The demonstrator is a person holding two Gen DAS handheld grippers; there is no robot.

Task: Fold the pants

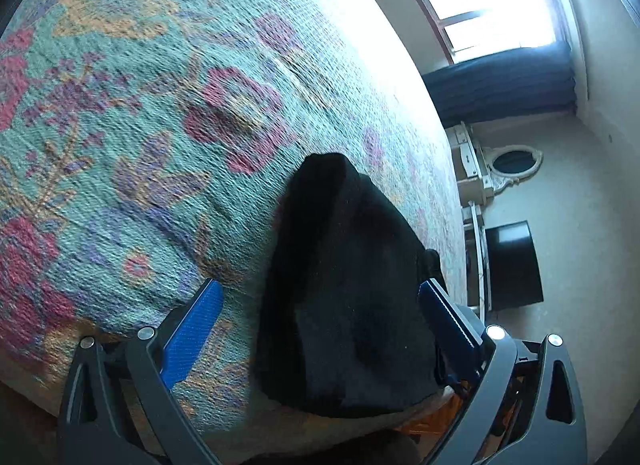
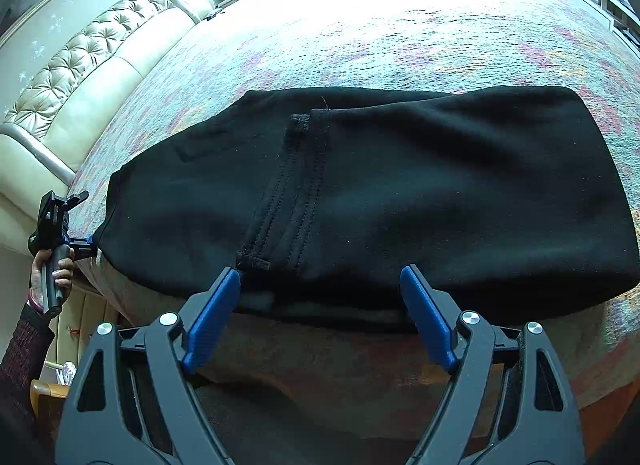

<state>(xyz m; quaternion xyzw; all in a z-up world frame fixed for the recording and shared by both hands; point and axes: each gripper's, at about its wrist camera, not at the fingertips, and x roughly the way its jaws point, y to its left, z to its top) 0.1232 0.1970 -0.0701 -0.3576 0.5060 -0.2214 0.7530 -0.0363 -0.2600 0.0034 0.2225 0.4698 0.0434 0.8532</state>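
we're at the near edge of the bed (image 2: 400, 25), and the black pants (image 2: 400, 185) lie folded across its patterned cover, their front edge right at the mattress rim. our right gripper (image 2: 320, 285) hangs just before that edge, jaws spread wide and gripping nothing, both blue pads (image 2: 212, 317) clear of the cloth. off to the side, our left gripper (image 1: 320, 297) sits at the end of the pants; jaws stand apart with the dark fabric lying between them, the pad (image 1: 444, 313) on one side right against the cloth, the other well off it. in the right wrist view a hand (image 2: 52, 269) holds that gripper's handle beside the tufted headboard (image 2: 100, 65).
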